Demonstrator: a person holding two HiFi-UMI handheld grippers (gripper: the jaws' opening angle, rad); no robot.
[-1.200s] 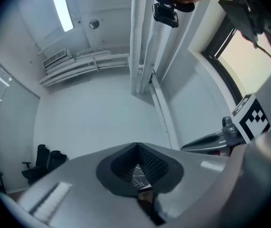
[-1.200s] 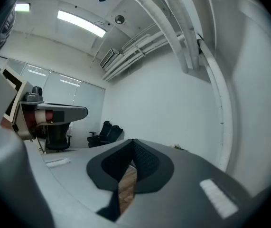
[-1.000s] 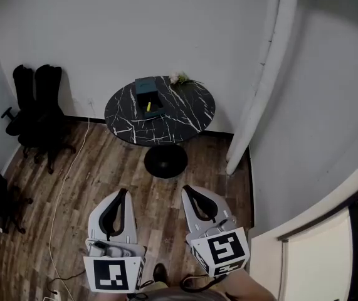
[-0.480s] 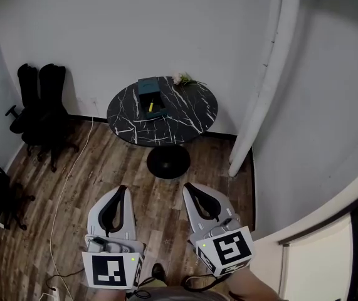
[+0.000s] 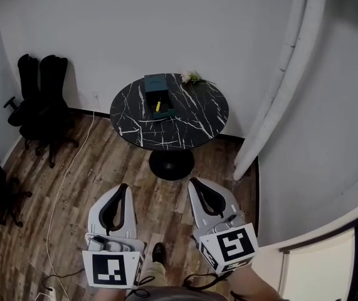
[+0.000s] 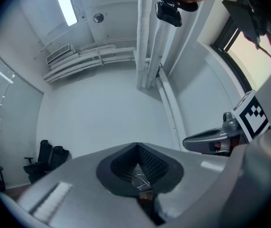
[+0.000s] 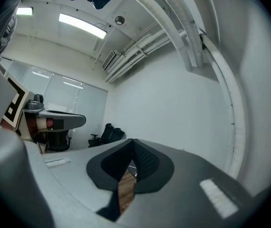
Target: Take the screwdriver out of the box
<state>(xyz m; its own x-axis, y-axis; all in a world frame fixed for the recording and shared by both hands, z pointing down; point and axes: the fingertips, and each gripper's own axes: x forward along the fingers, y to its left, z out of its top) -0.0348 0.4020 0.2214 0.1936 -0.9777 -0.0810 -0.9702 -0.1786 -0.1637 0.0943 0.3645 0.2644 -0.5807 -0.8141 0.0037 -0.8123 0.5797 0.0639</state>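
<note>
A small teal box [image 5: 156,99] stands open on the round black marble table [image 5: 194,121], far ahead of me in the head view. Inside it lies the yellow-handled screwdriver [image 5: 158,106]. My left gripper [image 5: 123,187] and right gripper [image 5: 195,182] hang low over the wooden floor, well short of the table. Both are shut with nothing between the jaws. In the left gripper view the left gripper [image 6: 136,146] points up at the white wall, and a sliver of the marble top shows through its jaws. The right gripper [image 7: 133,141] shows only floor through its jaws.
A sprig of white flowers [image 5: 193,77] lies at the table's far edge. Black office chairs [image 5: 41,99] stand by the wall at left, and a cable [image 5: 66,180] runs across the floor. A slanted white pillar [image 5: 273,99] rises at right. A shoe [image 5: 158,253] shows between the grippers.
The table and box sit larger and lower in the head view, so I have come closer. Both grippers keep their pose and stay shut.
</note>
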